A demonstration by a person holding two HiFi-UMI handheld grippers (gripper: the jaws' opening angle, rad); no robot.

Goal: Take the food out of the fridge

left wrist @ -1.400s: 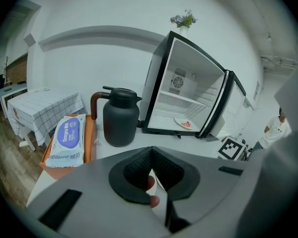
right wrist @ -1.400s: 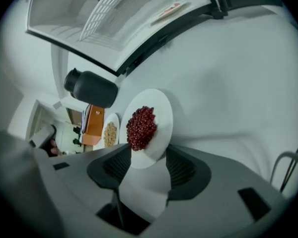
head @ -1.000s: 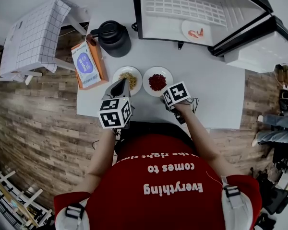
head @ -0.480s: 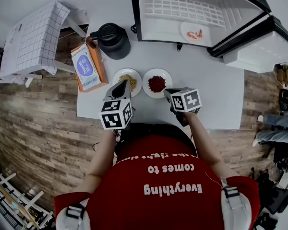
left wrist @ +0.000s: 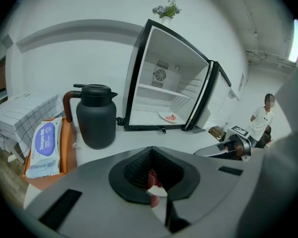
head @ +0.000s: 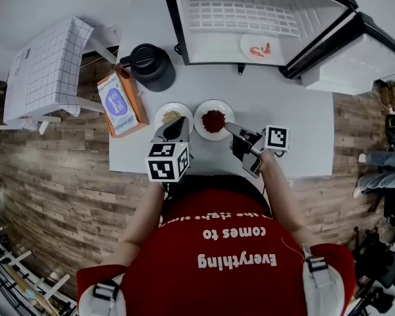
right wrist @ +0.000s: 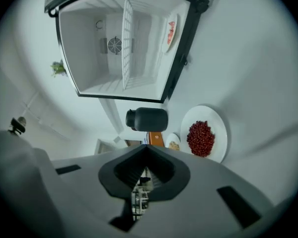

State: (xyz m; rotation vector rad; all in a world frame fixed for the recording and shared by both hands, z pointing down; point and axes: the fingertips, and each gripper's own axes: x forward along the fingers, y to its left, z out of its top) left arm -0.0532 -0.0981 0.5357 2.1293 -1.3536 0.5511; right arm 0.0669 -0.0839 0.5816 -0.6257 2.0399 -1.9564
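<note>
The open fridge (head: 210, 45) stands at the table's far side. On its floor lies a white plate with red-orange food (head: 258, 48), also seen in the left gripper view (left wrist: 170, 117) and the right gripper view (right wrist: 172, 29). Two plates sit on the table: one of yellow food (head: 159, 114), one of red food (head: 201, 112). My left gripper (head: 175, 125) hovers over the yellow plate, shut and empty (left wrist: 151, 182). My right gripper (head: 230, 128) hangs just right of the red plate, rolled on its side, shut with nothing in it (right wrist: 144, 175).
A black kettle (head: 151, 66) stands left of the fridge. An orange tray with a wipes pack (head: 117, 102) lies at the table's left edge. The fridge door (head: 336, 51) swings out to the right. A chequered stool (head: 49, 58) stands off to the left.
My right gripper has risen off the red plate's near edge, rolled onto its side and shut its jaws. My left gripper has drifted slightly to the right.
</note>
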